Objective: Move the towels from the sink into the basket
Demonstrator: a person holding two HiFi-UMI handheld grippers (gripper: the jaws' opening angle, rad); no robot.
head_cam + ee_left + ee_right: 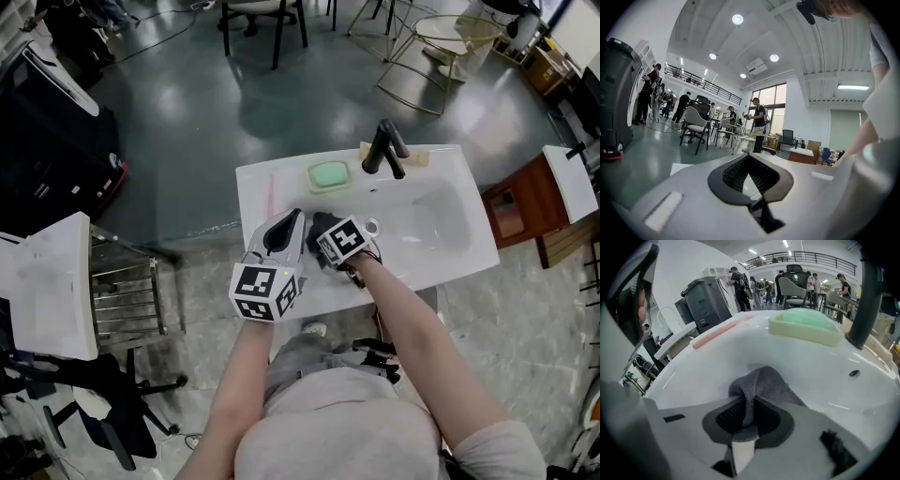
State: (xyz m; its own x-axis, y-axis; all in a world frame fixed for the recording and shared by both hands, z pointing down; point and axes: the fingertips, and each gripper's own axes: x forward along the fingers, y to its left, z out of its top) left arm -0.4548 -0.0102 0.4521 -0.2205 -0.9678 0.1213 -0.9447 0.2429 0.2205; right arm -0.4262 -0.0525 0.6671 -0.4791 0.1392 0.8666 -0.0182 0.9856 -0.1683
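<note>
— Start with the big thing.
— A white sink [441,225], with a black faucet [384,148] at its back rim. The person stands at the near edge with both tools over the basin's left part.
— The tools?
— The left gripper [751,180] is held about level, just beside the other one. Its jaws are apart with nothing between them. The right gripper [746,416] tilts steeply down into the basin, and its pads are clamped on a fold of the grey towel [764,385].
— And the rest of the towel?
— It is bunched just beyond the jaws and lies on the basin's white floor, inside the sink.
— Anything smaller?
— A green soap [329,174] in a pale dish on the back rim, left of the faucet.
</note>
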